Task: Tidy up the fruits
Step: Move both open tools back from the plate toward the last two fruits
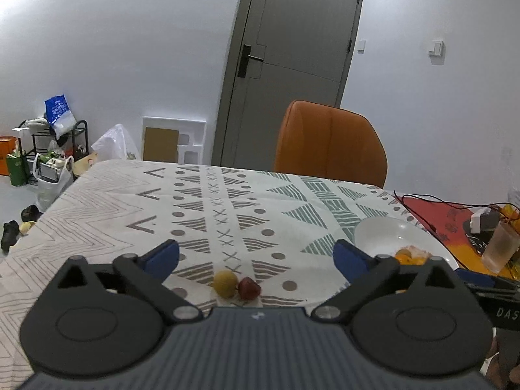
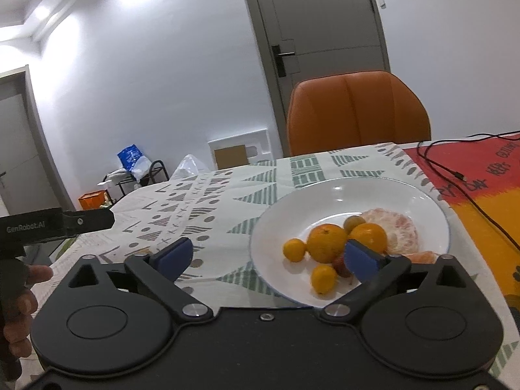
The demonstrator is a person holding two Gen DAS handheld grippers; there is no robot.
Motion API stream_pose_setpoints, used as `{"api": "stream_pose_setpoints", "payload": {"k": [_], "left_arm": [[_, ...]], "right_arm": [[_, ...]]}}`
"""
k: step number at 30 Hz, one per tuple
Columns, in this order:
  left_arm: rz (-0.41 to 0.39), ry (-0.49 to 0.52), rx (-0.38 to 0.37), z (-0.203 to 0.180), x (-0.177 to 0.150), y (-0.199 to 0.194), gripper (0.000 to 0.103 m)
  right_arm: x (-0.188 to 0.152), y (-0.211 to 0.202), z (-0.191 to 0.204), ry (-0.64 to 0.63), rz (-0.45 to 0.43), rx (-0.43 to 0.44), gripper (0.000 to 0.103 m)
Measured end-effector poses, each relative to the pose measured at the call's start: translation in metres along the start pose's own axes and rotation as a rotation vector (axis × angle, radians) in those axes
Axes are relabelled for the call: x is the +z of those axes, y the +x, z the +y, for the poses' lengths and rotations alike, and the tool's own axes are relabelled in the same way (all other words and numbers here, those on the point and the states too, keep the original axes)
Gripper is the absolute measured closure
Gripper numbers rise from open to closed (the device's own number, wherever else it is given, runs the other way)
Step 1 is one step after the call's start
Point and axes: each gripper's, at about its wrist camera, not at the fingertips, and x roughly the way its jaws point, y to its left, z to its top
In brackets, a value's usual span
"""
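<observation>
- The plate (image 2: 422,195) served as the landmark: white, blue-rimmed, on the patterned cloth (image 1: 227,201), with the orange chair (image 2: 354,110) beyond its far side.
- On the plate lay two oranges (image 2: 326,242), two small kumquats (image 2: 294,249), a greenish fruit (image 2: 353,222), a peeled pomelo piece (image 2: 398,227), a reddish fruit partly hidden behind a finger, and a tangerine segment at the near rim.
- Two fruits were not yet gathered: a yellow fruit (image 1: 225,283) and a red fruit (image 1: 249,287), touching each other on the cloth, well to the left of the plate.
- The left gripper (image 1: 256,256) hung just above that pair, jaws spread wide and empty, the fruits roughly centred between them.
- The right gripper (image 2: 268,255) hovered at the plate's near-left rim, also wide open and holding nothing.
- The step in hand looked like the pick of one of the two stray fruits; most of the sorting seemed done.
- The next move probably called for lowering the left gripper and closing on one fruit alone, since its neighbour could be nudged and roll.
- Open cloth lay on every side of the pair, so there was room to approach.
- Right of the plate ran a black cable (image 2: 455,175) over a red-orange mat (image 2: 481,188), and a plastic cup (image 1: 499,250) stood there; a carry to the plate need not cross them.
- The plate's near rim sat by the table edge, leaving little margin on that side.
</observation>
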Motion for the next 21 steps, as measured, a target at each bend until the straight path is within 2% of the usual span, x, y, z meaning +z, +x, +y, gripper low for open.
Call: {"api": "stream_pose_setpoints", "payload": {"k": [11,15,19,21], "left_arm": [[0.014,-0.025,0.067,0.027,-0.001,-0.006,0.000],[0.023,-0.048,0.069,0.038,-0.002,-0.006,0.002],[0.024,-0.056,0.078,0.047,-0.006,-0.006,0.004],[0.027,-0.058,0.084,0.050,-0.007,-0.005,0.009]], "right_arm": [[0.002,0.011,0.027,-0.036,0.021,0.082,0.000],[0.002,0.018,0.039,-0.064,0.038,0.114,0.000],[0.001,0.027,0.053,-0.109,0.069,0.135,0.006],[0.002,0.032,0.058,-0.117,0.084,0.152,0.010]]}}
